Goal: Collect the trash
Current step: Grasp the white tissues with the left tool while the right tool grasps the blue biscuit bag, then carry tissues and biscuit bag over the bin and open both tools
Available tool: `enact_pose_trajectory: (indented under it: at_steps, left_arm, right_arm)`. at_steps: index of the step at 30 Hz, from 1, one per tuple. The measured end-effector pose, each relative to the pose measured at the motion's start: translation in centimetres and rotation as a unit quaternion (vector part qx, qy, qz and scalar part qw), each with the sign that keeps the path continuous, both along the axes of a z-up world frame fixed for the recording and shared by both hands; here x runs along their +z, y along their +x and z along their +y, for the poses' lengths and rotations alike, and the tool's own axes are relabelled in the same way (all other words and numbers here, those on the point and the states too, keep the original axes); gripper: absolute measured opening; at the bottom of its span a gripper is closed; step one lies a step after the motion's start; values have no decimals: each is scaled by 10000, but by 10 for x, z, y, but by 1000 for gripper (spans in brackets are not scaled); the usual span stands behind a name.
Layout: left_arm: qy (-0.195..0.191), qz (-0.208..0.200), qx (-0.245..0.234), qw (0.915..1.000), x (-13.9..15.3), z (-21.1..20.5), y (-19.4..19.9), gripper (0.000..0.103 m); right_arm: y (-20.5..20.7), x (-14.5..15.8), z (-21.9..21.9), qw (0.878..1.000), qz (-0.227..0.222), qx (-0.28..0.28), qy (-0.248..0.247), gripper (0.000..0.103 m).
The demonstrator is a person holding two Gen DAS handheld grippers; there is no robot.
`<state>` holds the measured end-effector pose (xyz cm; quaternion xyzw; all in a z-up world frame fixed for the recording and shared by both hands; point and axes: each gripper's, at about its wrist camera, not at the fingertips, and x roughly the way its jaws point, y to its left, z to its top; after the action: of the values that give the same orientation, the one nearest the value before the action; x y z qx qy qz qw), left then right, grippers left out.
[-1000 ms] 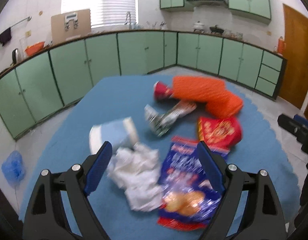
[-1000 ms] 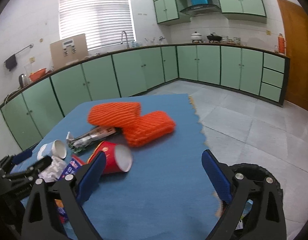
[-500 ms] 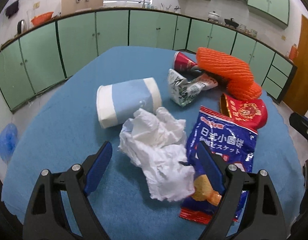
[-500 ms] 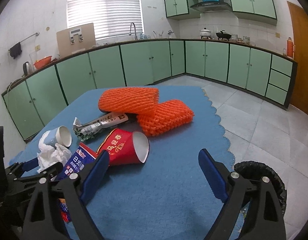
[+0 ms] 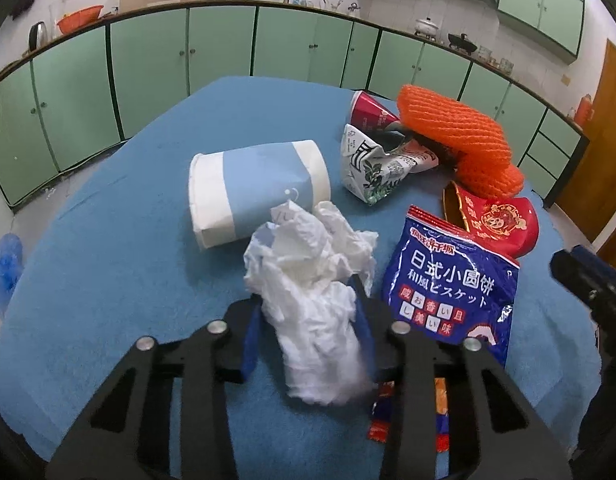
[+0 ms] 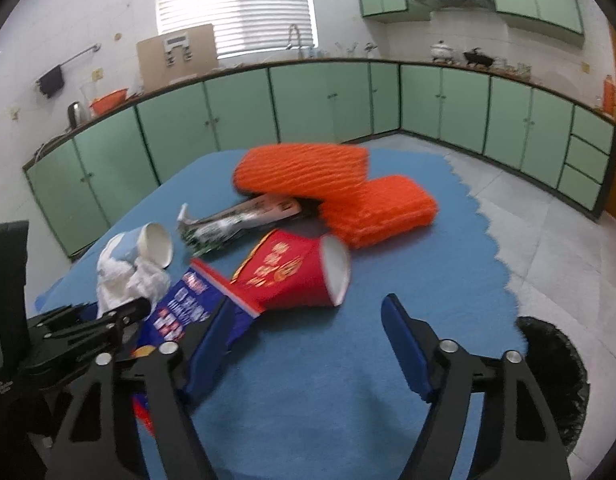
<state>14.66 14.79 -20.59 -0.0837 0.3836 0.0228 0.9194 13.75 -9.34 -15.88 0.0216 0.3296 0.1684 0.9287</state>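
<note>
Trash lies on a blue-covered table (image 5: 107,248). My left gripper (image 5: 308,304) is closing its jaws, and its blue pads press the crumpled white tissue (image 5: 308,272) from both sides. Behind the tissue a blue-and-white paper cup (image 5: 259,188) lies on its side. A blue snack bag (image 5: 448,280) sits to the right of it. My right gripper (image 6: 308,308) is also closing, with nothing between its fingers. A tipped red paper cup (image 6: 295,272) lies just ahead of its fingertips. From the right wrist view, the left gripper (image 6: 87,328) sits at the lower left.
A crushed carton (image 5: 376,164), a dark red cup (image 5: 368,110) and two orange foam nets (image 6: 308,172) lie farther back. A black bag opening (image 6: 556,368) shows past the table's right edge. Green cabinets (image 6: 308,108) line the walls. A blue bag (image 5: 3,268) lies on the floor.
The left jaws have come together on the tissue. The right gripper has moved closer to the red cup, and its jaws have narrowed.
</note>
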Motion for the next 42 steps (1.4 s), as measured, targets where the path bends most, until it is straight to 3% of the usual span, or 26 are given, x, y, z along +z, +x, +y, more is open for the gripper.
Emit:
enact_pose_trajectory:
  at_steps: [13, 20, 25, 29, 42]
  left_arm:
    - [149, -34, 121, 9998, 1, 14, -6, 28]
    - [147, -52, 112, 9998, -1, 15, -5, 28]
    - [155, -51, 112, 9998, 0, 13, -5, 28]
    - [136, -60, 105, 9998, 2, 13, -4, 27]
    - [151, -400, -90, 9990, 35, -5, -10, 24]
  right_arm:
    - [7, -20, 26, 9973, 536, 435, 235, 54]
    - [12, -25, 33, 9939, 766, 676, 421, 35]
    - [10, -21, 37, 9929, 721, 825, 468, 17]
    - [6, -13, 36, 9922, 619, 945, 530, 9]
    - [-14, 43, 9, 9916, 80, 1020, 796, 6]
